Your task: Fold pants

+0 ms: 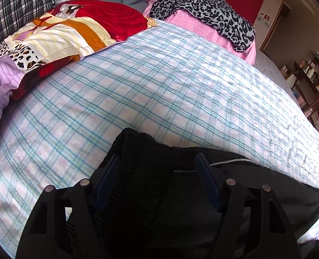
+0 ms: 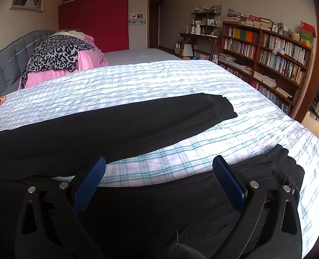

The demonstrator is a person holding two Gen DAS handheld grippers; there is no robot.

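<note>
Black pants (image 2: pixel 120 125) lie spread on the plaid bed sheet (image 2: pixel 159 79). One leg stretches to the right, its cuff near mid-bed. The other leg (image 2: pixel 181 205) lies under my right gripper (image 2: pixel 158 168), which is open above it, jaws wide apart. In the left wrist view a bunched part of the black pants (image 1: pixel 146 161) rises between the fingers of my left gripper (image 1: pixel 157 161). The jaws stand wide apart around the cloth and do not press it.
A red patterned quilt and pillows (image 1: pixel 73 32) lie at the bed's far left. A leopard-print cloth (image 1: pixel 202 6) sits on a pink pillow (image 1: pixel 198 30) at the head. Bookshelves (image 2: pixel 267 56) and a desk stand to the right of the bed.
</note>
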